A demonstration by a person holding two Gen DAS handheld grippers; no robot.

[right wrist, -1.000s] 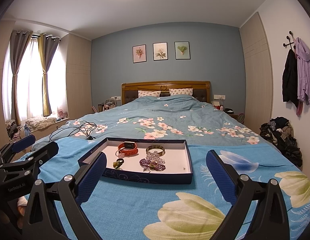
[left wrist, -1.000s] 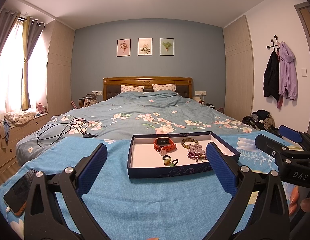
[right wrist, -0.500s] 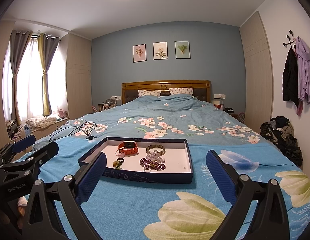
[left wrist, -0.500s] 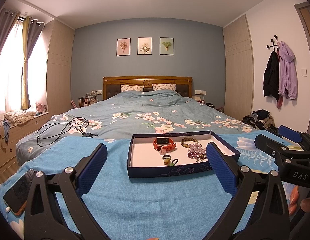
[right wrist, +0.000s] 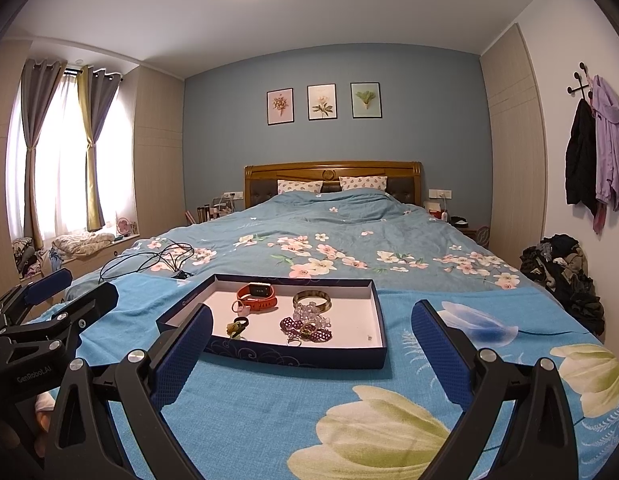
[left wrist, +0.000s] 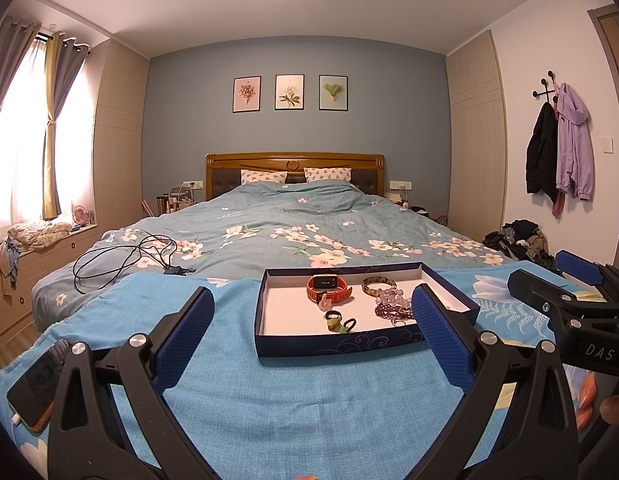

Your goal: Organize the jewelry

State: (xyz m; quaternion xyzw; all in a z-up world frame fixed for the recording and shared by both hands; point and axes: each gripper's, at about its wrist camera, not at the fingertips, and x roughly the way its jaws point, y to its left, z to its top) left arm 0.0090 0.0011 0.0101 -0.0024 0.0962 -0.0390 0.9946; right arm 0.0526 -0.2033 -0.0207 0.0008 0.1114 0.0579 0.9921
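Note:
A dark blue shallow box with a white floor lies on the blue cloth on the bed. In it lie a red smartwatch, a gold bangle, clear and purple bead bracelets and small rings. My left gripper is open and empty, short of the box. My right gripper is open and empty, just before the box's near wall. Each gripper shows in the other's view, the right and the left.
A phone lies at the cloth's left edge. A black cable is coiled on the floral duvet behind the cloth. A clothes pile sits on the floor at the right, with coats on the wall.

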